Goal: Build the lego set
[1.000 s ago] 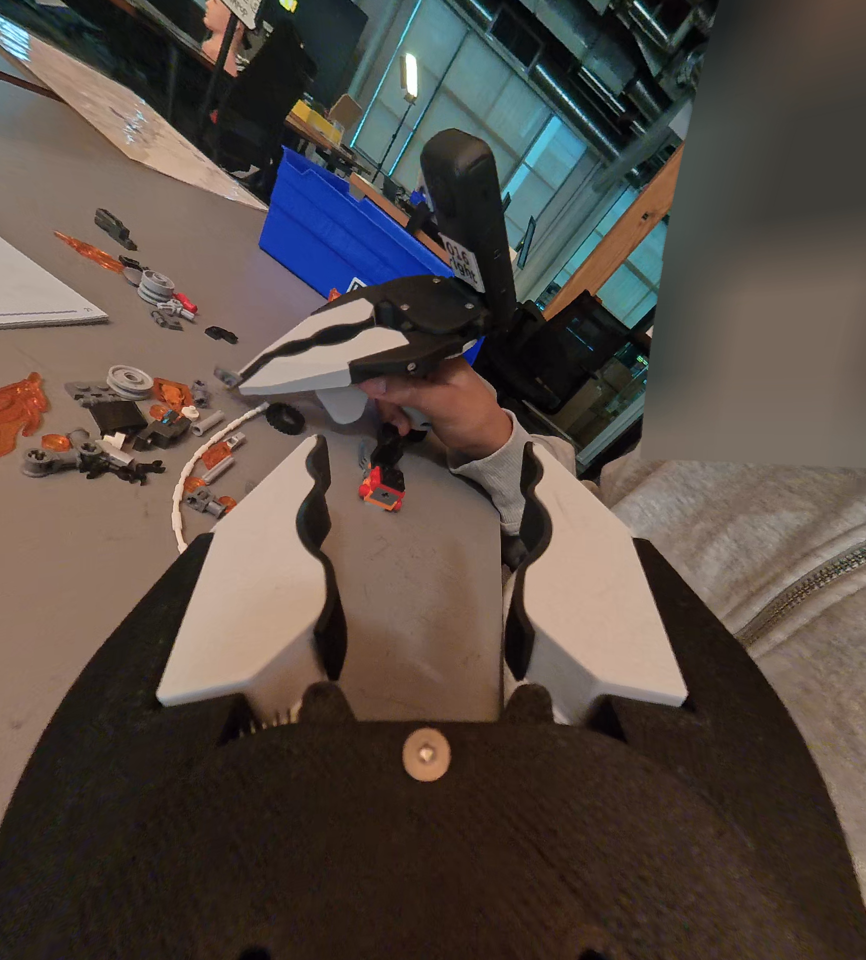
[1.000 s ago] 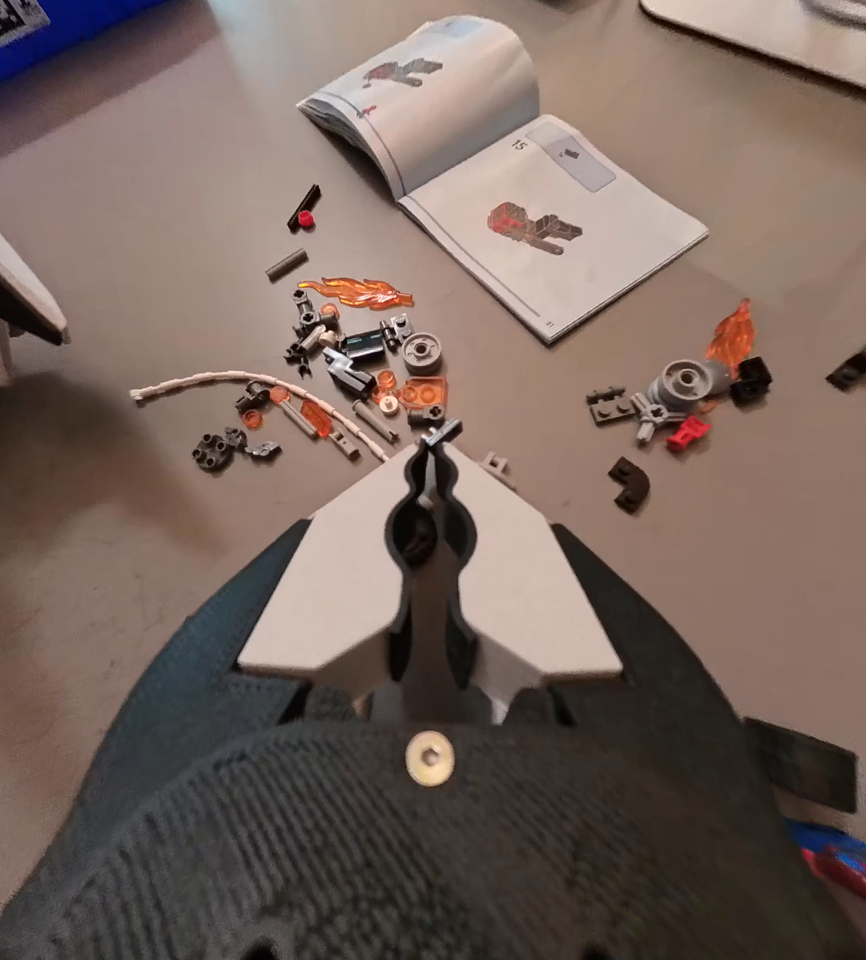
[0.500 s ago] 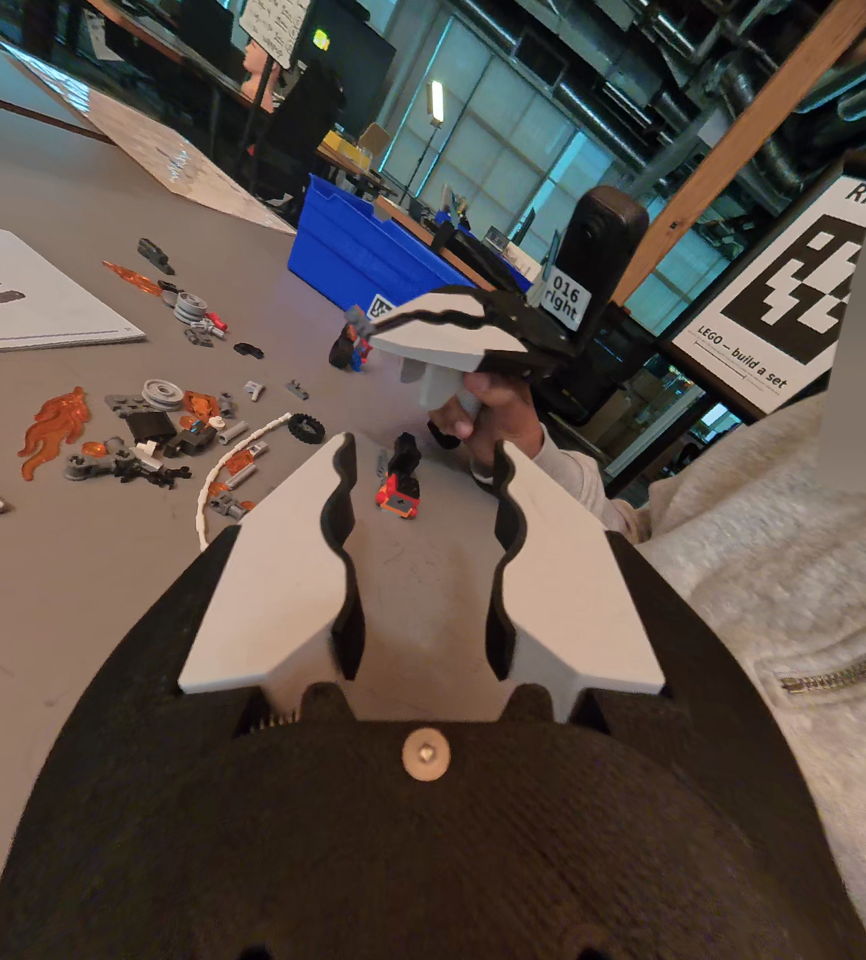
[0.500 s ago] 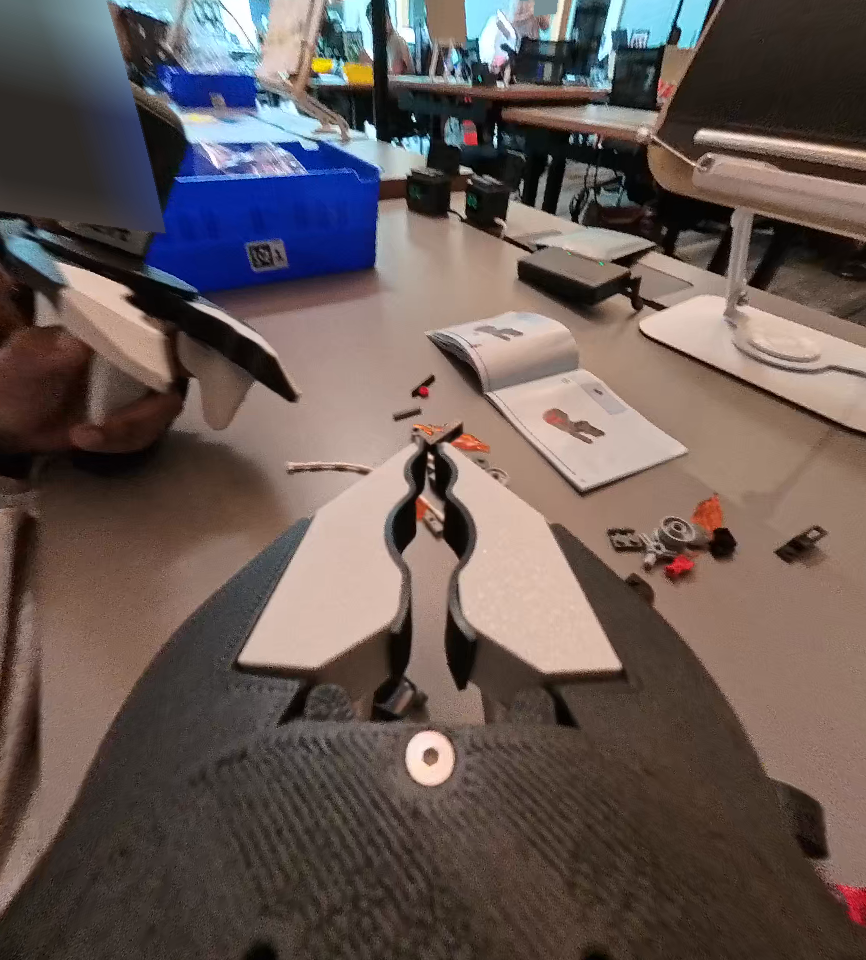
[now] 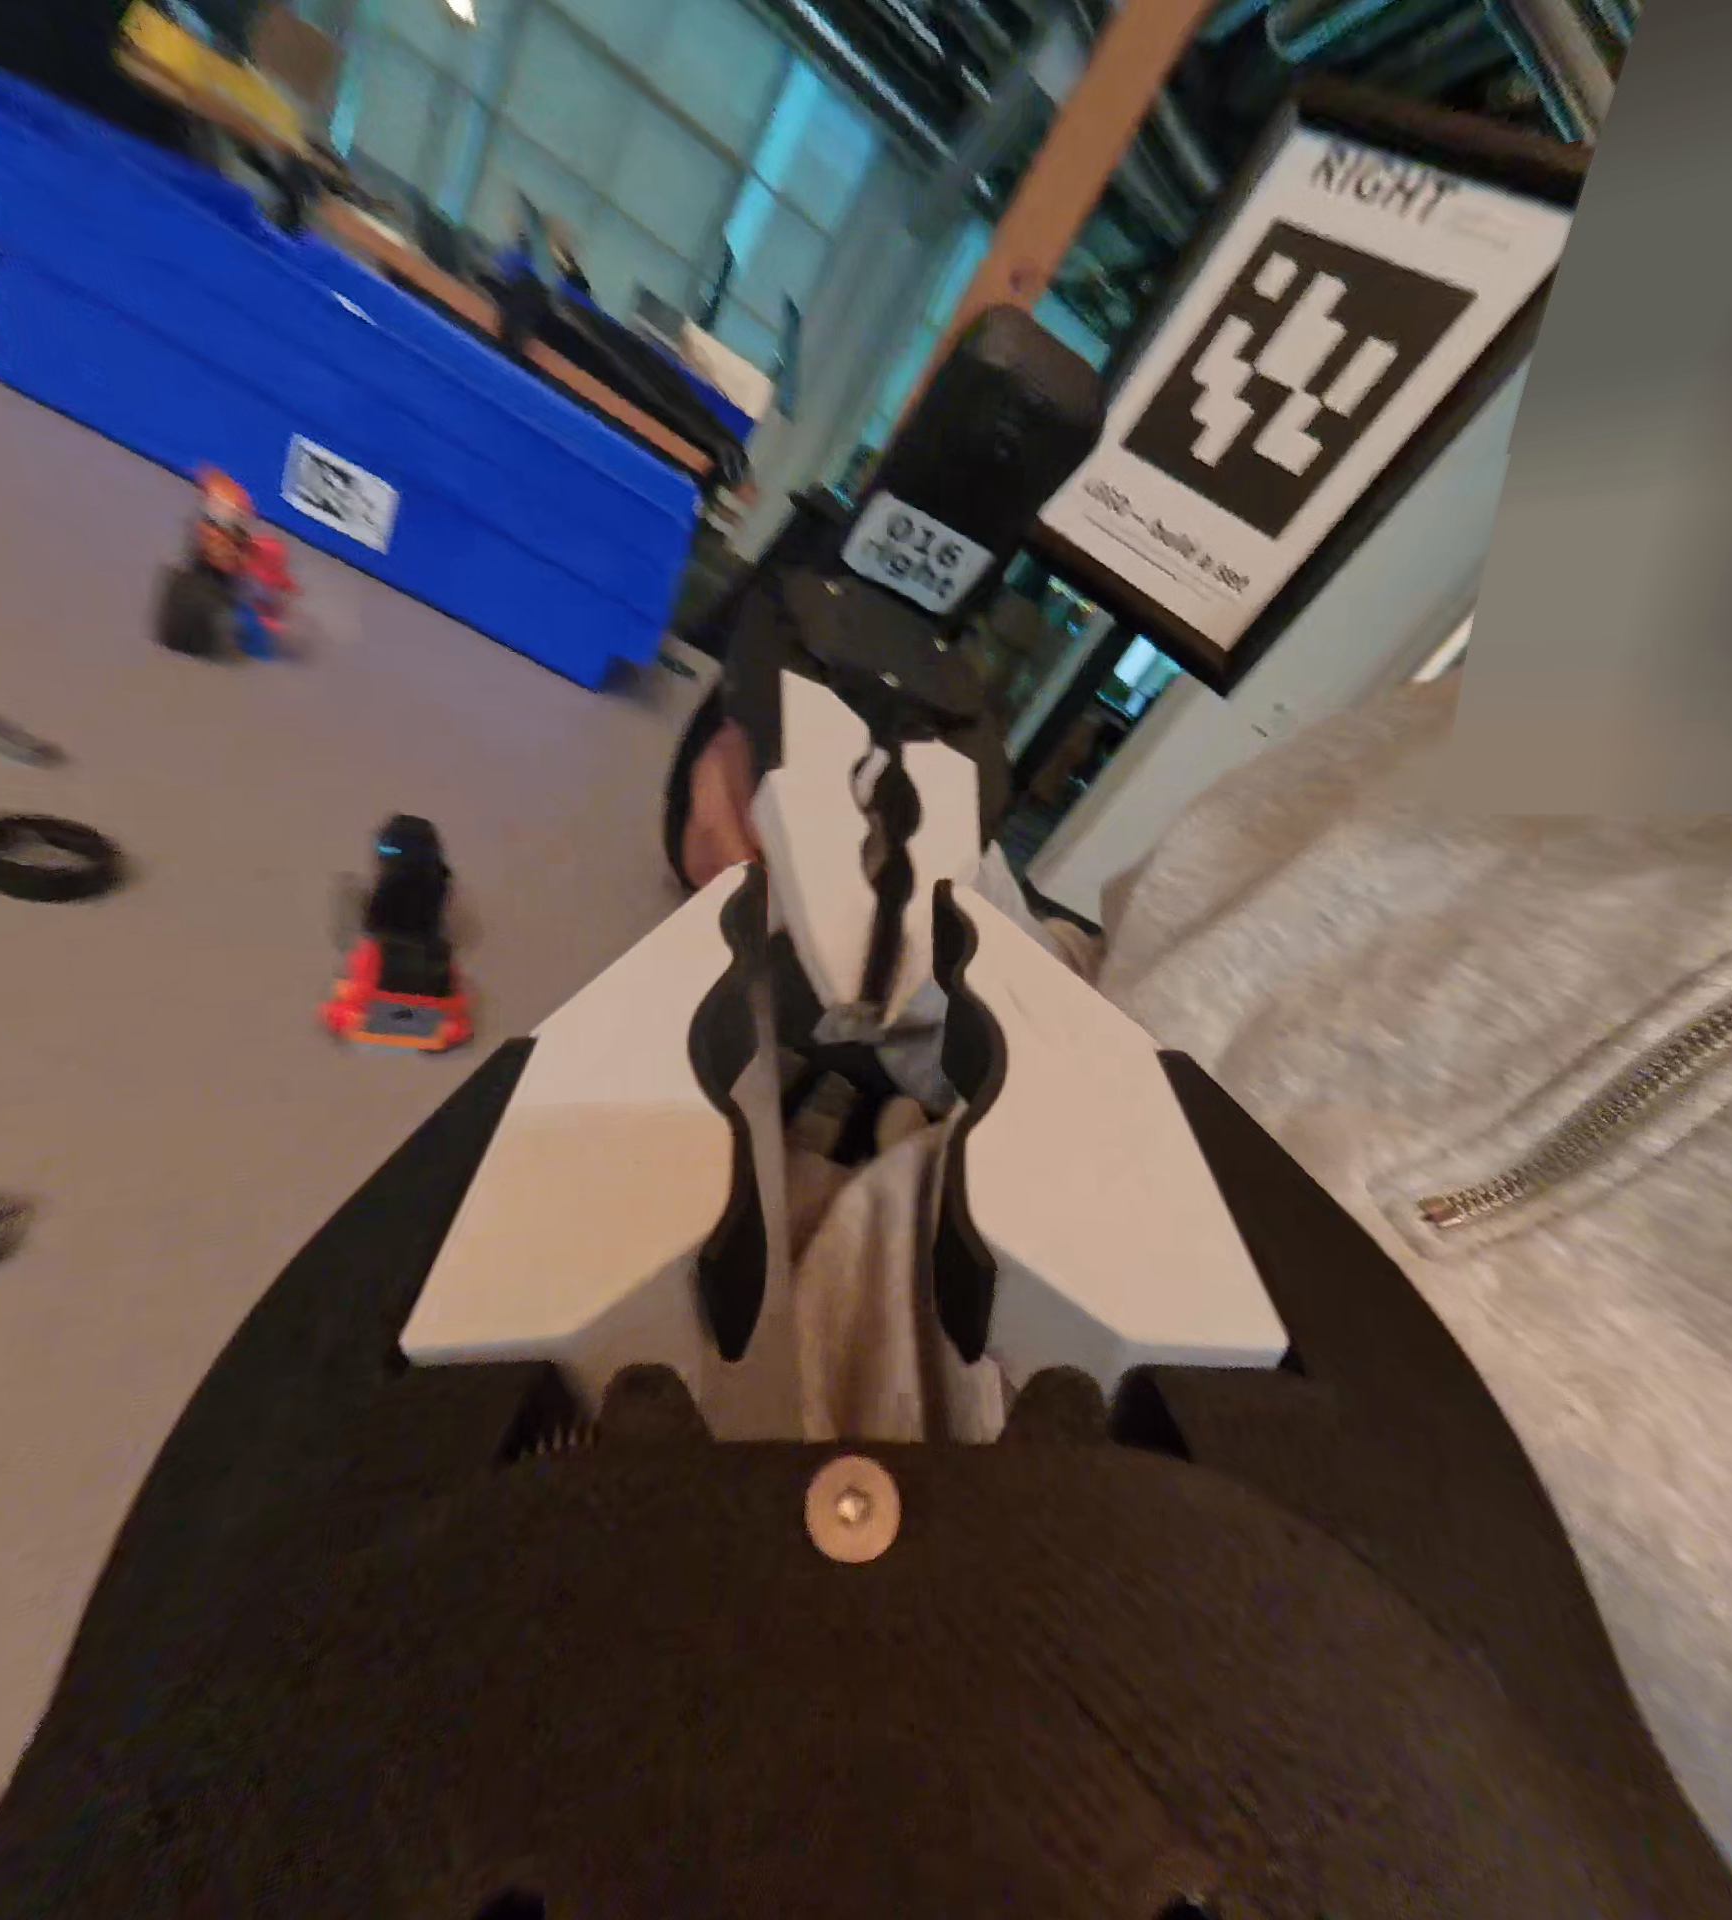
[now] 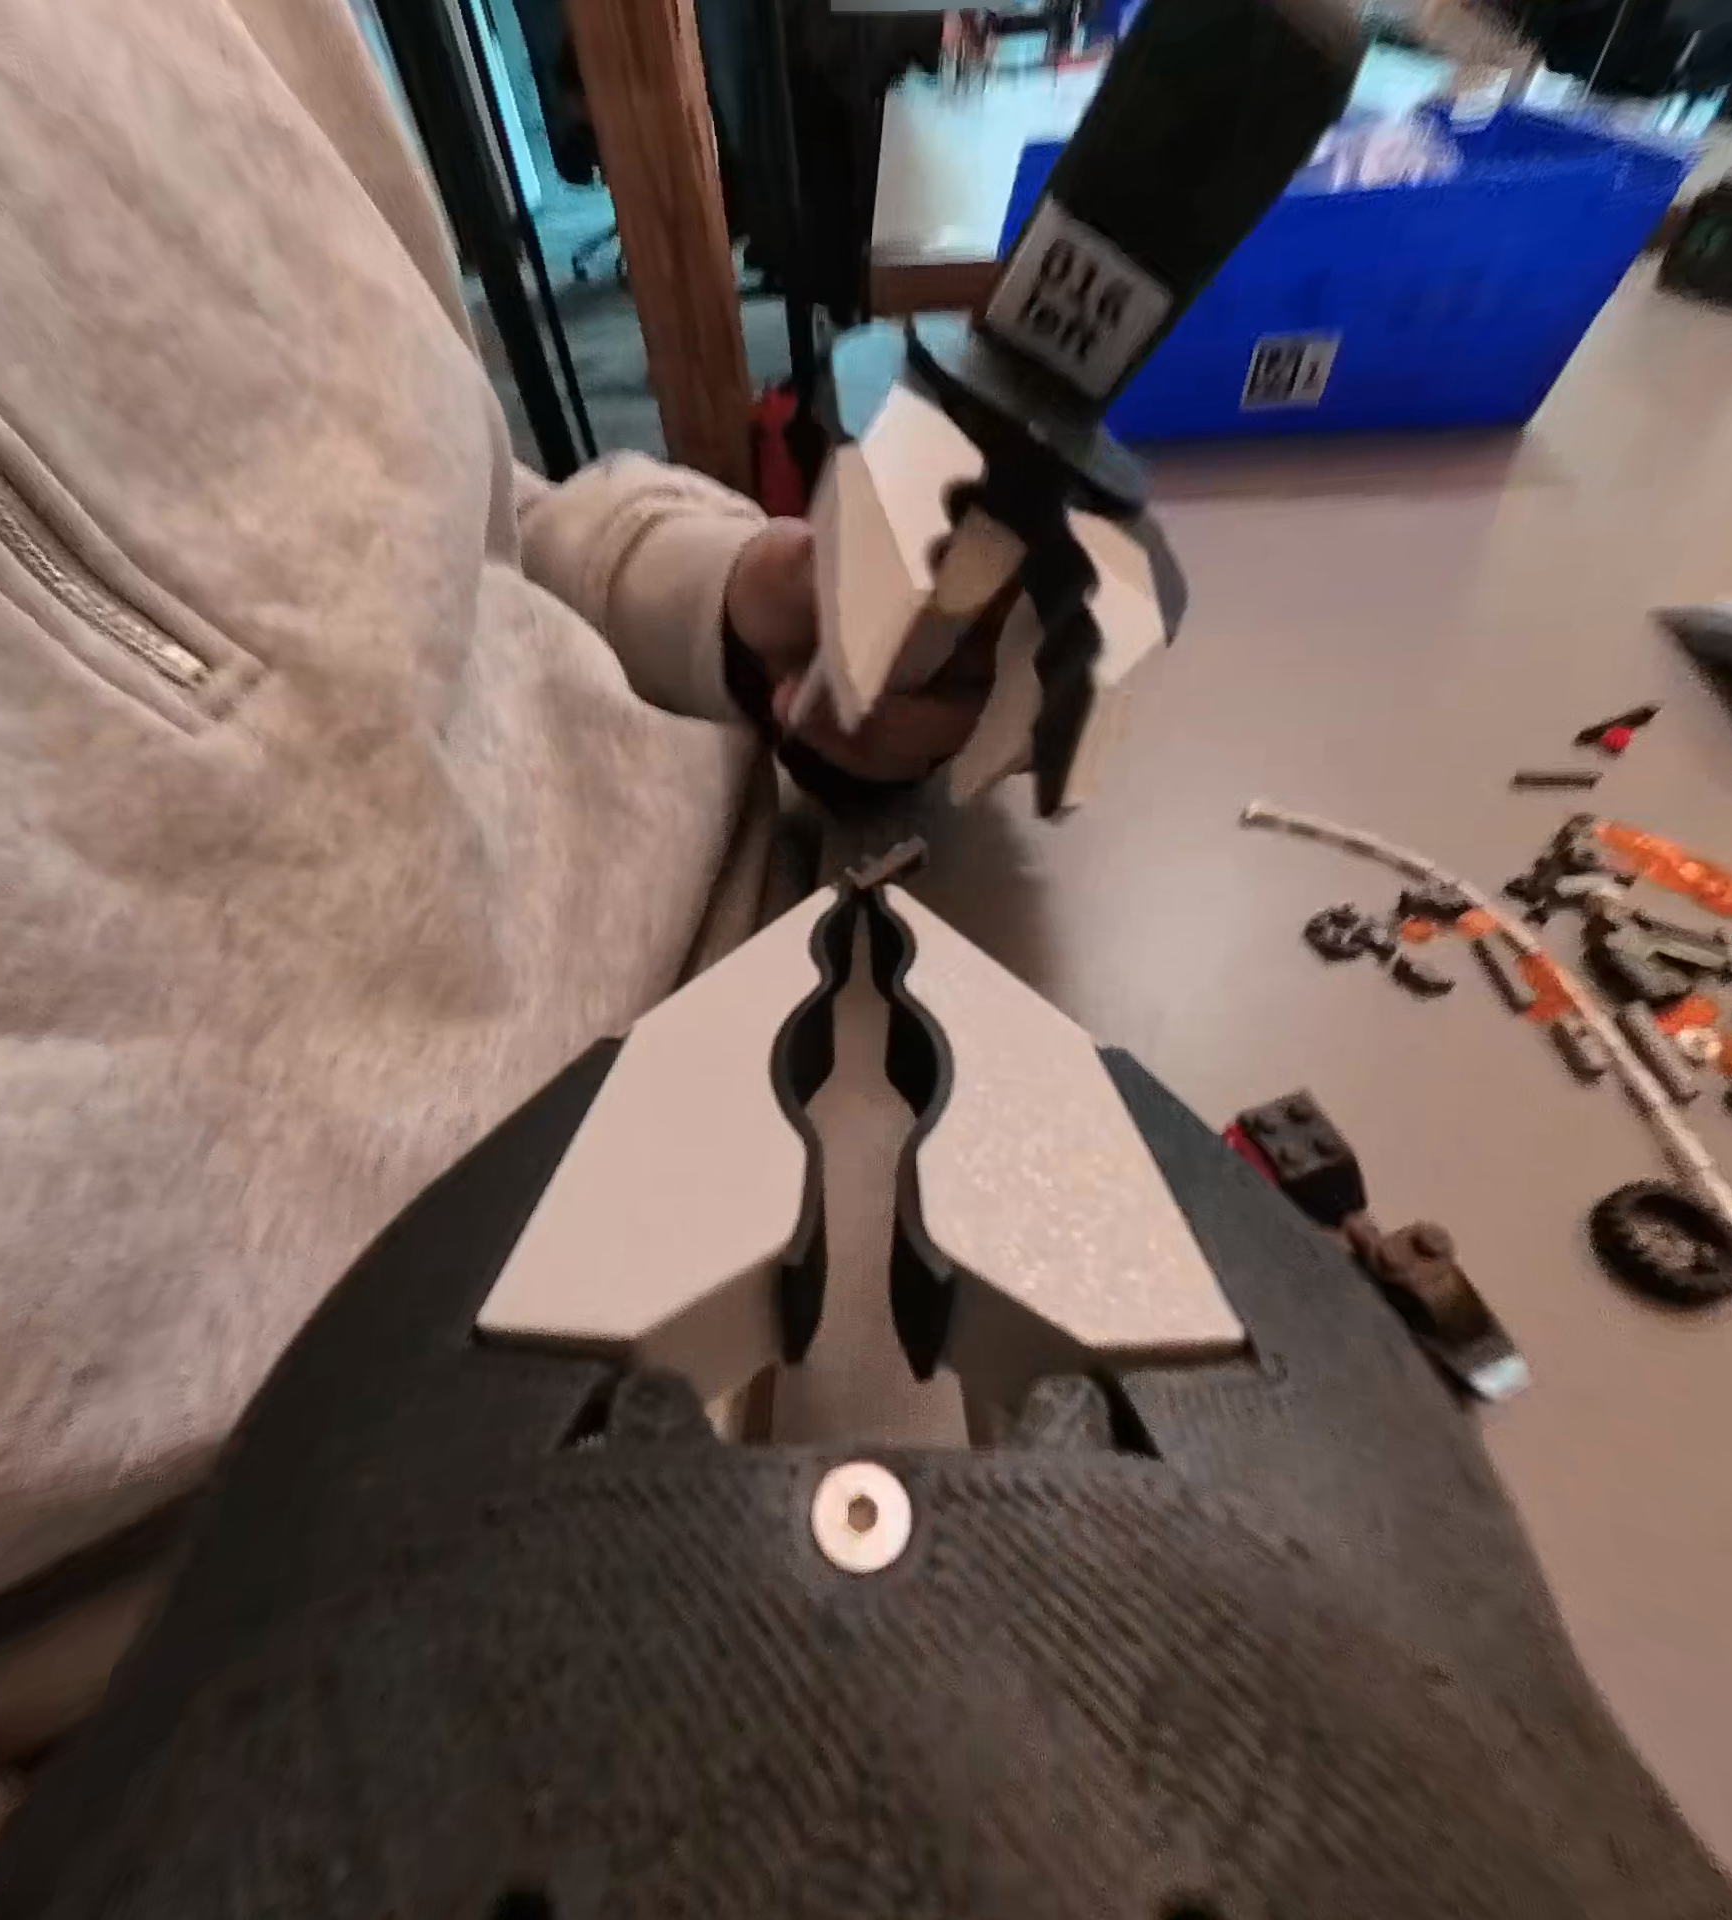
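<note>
My right gripper (image 6: pixel 877 883) is shut on a small dark grey lego piece (image 6: pixel 883 862) at its tips. It is held up off the table and points at my left gripper (image 6: pixel 955 758). In the left wrist view my left gripper (image 5: pixel 846 888) is open and empty. The right gripper (image 5: pixel 857 1013) reaches in between its fingers with the small piece (image 5: pixel 851 1023). A partly built red and black assembly (image 5: pixel 400 966) stands on the grey table to the left; it also shows in the right wrist view (image 6: pixel 1298 1143).
Loose orange, grey and black pieces (image 6: pixel 1672 966), a white flexible hose (image 6: pixel 1464 935) and a black tyre (image 6: pixel 1672 1242) lie on the table. A blue bin (image 5: pixel 322 416) stands at the back, with a small figure (image 5: pixel 228 582) before it. A person's grey jacket (image 5: pixel 1464 1039) is close by. It is some 25 cm from my left tips to the small figure (image 5: pixel 228 582).
Both grippers have swung to face each other. The right gripper lifted the small piece from above the pile up to the left gripper. The left jaws have narrowed.
</note>
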### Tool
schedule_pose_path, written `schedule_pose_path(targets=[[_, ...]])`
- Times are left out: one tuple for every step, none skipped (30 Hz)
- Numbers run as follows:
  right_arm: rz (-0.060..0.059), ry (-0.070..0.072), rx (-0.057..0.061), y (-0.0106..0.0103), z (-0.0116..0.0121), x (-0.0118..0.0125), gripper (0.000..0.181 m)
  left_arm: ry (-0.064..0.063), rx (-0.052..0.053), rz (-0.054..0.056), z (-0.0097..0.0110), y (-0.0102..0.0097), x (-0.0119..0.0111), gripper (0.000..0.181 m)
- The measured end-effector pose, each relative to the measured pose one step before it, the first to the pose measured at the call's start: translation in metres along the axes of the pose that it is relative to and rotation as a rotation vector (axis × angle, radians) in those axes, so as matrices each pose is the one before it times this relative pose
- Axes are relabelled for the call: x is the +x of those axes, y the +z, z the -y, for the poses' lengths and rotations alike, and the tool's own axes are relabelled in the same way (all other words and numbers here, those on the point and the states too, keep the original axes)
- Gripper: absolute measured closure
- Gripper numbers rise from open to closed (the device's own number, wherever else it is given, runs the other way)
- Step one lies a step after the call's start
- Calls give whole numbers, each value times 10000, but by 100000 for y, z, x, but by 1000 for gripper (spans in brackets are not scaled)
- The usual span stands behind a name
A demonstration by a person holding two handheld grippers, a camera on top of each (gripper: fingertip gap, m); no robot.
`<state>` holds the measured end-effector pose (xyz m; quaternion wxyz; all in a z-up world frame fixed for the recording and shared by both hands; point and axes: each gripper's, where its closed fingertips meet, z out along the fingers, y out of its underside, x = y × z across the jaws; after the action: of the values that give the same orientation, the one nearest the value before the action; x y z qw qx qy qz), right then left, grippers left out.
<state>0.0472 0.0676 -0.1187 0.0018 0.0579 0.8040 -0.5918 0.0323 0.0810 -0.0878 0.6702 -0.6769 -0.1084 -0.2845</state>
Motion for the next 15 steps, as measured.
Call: schedule_pose_path(targets=[[31,198,-406,-124,-589,96,181,-137,-338,-173,-556,559,276,154],[-8,127,-196,-171,-355,62,181,-38,-315,-69,-472,406,148,157],[-4,39,-38,-195,-202,-3,181,44,-227,62,-290,235,-22,160],[-68,29,-3,-199,-183,121,180,27,-86,165,-109,98,-191,161],[-104,63,-36,-192,-250,251,180,-34,5,129,12,1,-203,162],[-84,95,-41,-189,-249,252,180,-107,53,62,78,-47,-189,162],[-25,80,40,-195,-36,134,180,-156,67,39,85,-63,-212,162],[0,18,135,-192,156,17,180,-164,83,44,111,-85,-228,162],[-12,-5,147,-173,166,20,180,-152,106,53,151,-107,-237,162],[-1,21,86,-111,106,24,180,-131,127,46,171,-122,-206,162],[26,41,19,-46,16,14,180,-100,130,-19,186,-122,-94,161],[18,34,-2,10,-12,13,180,-98,99,-62,126,-108,-23,159],[-14,23,-13,37,-4,58,180,-122,72,8,95,-74,-143,154],[-14,-1,-2,51,8,45,180,-134,61,71,84,-71,-224,151],[-40,-34,51,37,91,66,181,-108,54,-2,69,-58,-114,150]])
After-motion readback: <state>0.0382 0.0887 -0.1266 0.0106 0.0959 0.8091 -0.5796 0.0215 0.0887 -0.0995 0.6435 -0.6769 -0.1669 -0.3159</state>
